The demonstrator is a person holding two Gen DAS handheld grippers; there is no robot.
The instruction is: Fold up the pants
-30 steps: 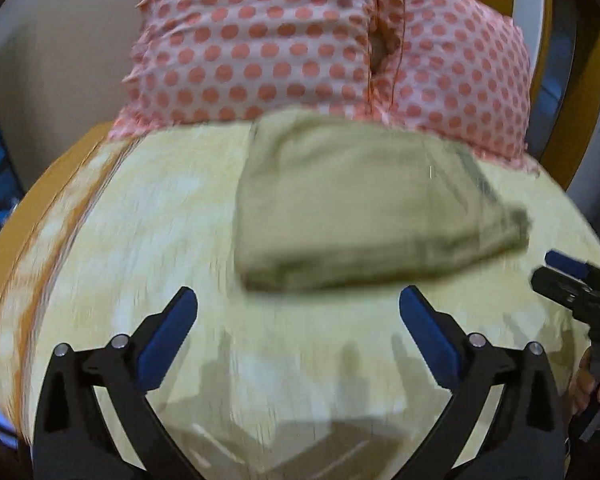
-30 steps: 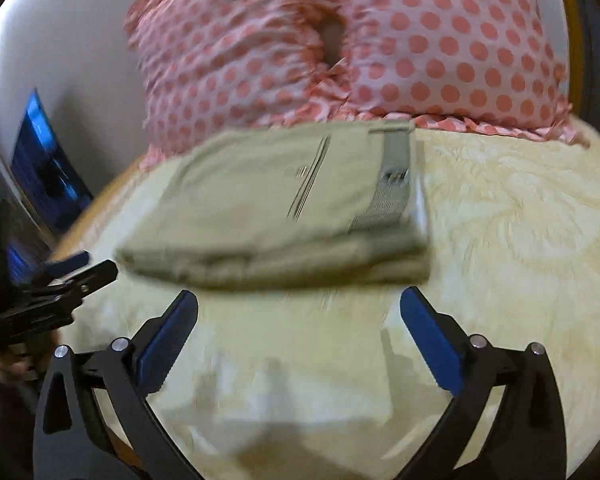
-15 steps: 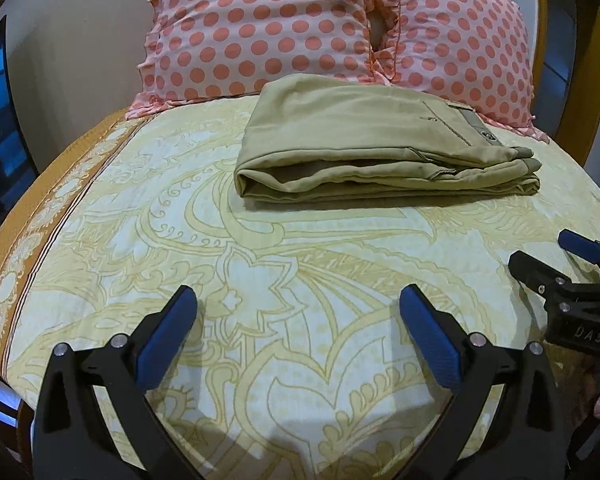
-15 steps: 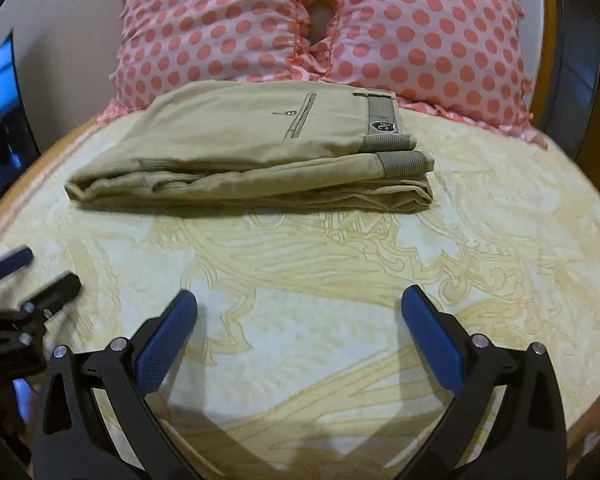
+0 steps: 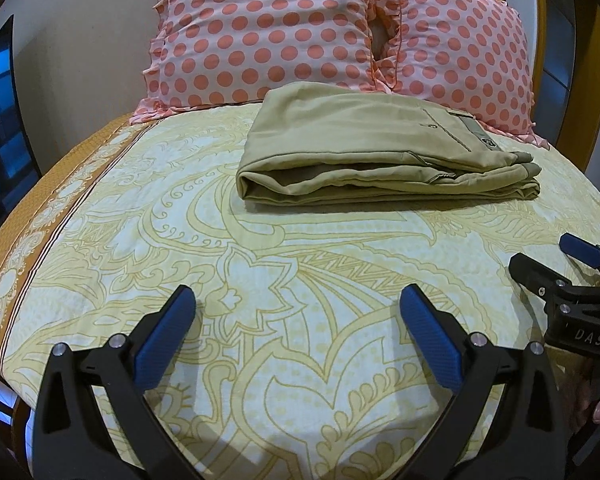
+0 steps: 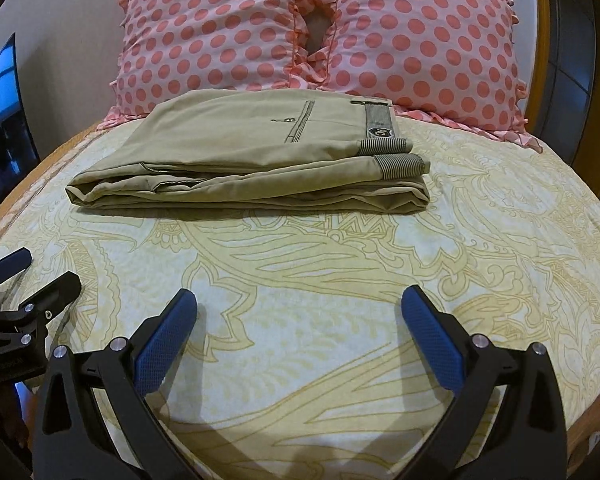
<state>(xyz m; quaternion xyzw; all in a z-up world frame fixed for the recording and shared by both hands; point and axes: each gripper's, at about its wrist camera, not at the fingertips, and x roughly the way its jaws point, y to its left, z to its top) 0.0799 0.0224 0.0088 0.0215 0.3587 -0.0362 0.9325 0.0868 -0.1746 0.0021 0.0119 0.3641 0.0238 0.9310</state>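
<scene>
Pants (image 5: 384, 156) of khaki cloth lie folded into a flat, layered bundle on the bedspread (image 5: 228, 264), near the two pink polka-dot pillows (image 6: 316, 28) that stand against the headboard; the far edge of the bundle seems to touch the pillow ruffles, though the angle makes that hard to confirm. In the right wrist view the striped waistband and a small badge face up at the bundle's right end. The left gripper (image 5: 296, 312) hangs above the yellow-patterned sheet well short of the pants, its blue-padded fingers spread wide with nothing between them. The right gripper (image 6: 300, 312) sits beside it at a similar distance from the bundle, its fingers equally wide apart and holding nothing. Each gripper shows at the edge of the other's view.
</scene>
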